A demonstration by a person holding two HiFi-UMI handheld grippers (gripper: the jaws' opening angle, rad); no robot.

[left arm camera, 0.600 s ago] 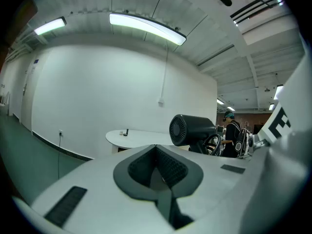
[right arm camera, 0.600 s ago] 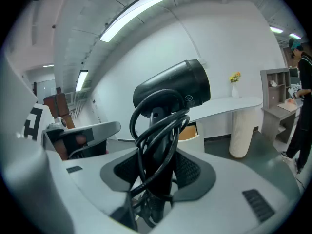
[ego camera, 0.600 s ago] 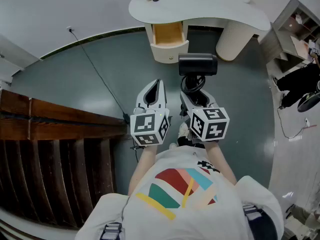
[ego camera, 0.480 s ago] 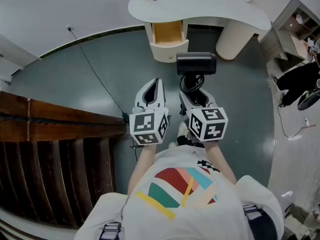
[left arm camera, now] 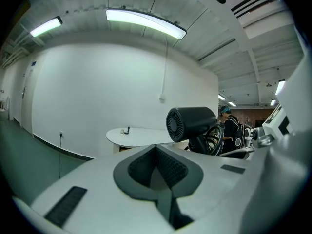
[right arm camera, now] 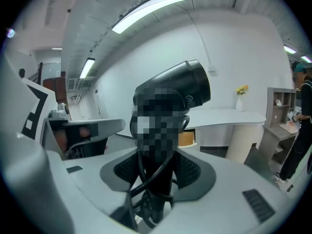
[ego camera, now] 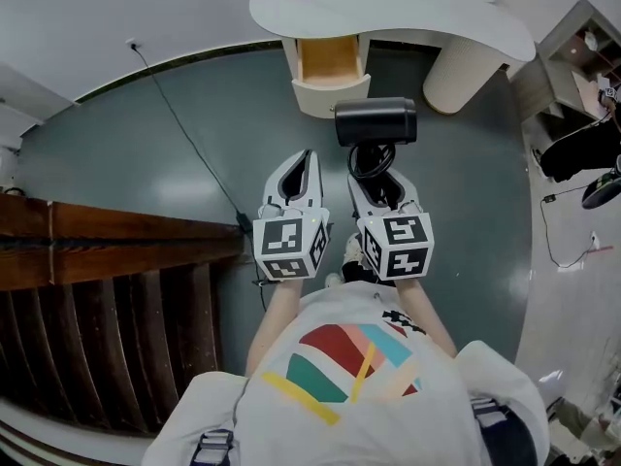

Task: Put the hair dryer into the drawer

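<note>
1. The right gripper [ego camera: 380, 177] grips the hair dryer [ego camera: 376, 122] by its handle, with the coiled cord [ego camera: 372, 159] bunched between the jaws. The barrel lies crosswise above them.
2. The left gripper [ego camera: 307, 159] is clenched on nothing, just beside it.
3. The open drawer [ego camera: 328, 62], under the curved tabletop [ego camera: 388, 13], lies ahead and slightly left of the hair dryer, not yet reached. I'd say the right hand must carry it forward.

The head view looks steeply down from above the person [ego camera: 340, 377] onto the floor [ego camera: 146, 144]; each gripper view looks close along its own fingers [left arm camera: 132, 168], almost level; all three share the dryer [ego camera: 375, 122] and the tabletop [ego camera: 388, 8].
</note>
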